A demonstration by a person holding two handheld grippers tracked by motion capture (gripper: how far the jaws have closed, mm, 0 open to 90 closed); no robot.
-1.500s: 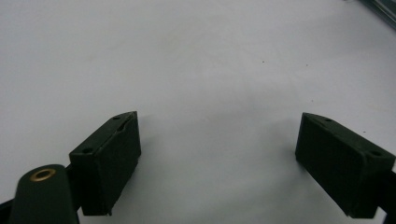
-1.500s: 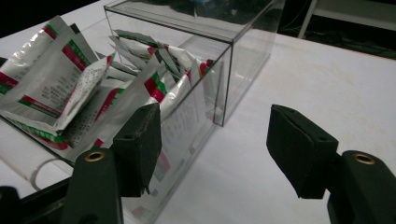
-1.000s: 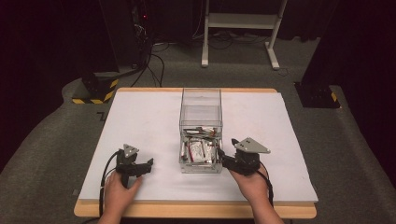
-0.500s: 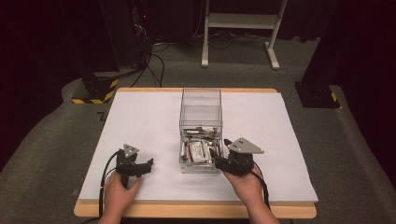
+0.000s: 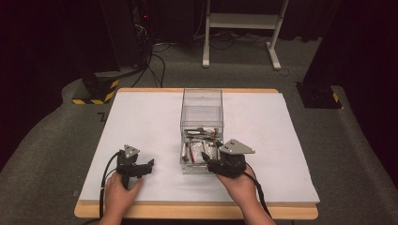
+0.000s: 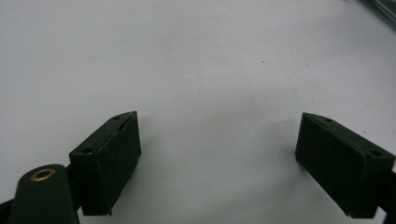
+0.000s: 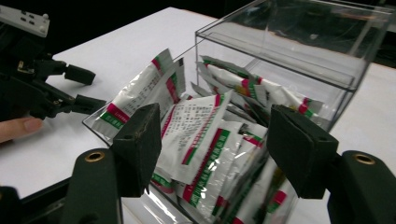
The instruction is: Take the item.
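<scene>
We hold our right gripper (image 7: 215, 149) over the near end of the clear plastic box (image 5: 202, 101) at the middle of the white table (image 5: 141, 117), jaws apart above the white sachets with red and green stripes (image 7: 196, 135) inside, gripping nothing. Our left gripper (image 6: 217, 154) rests on the table, jaws wide apart, empty.

floor (image 5: 51, 154): grey carpet; rear: white stand (image 5: 241, 21); cables (image 5: 157, 61); dark
</scene>
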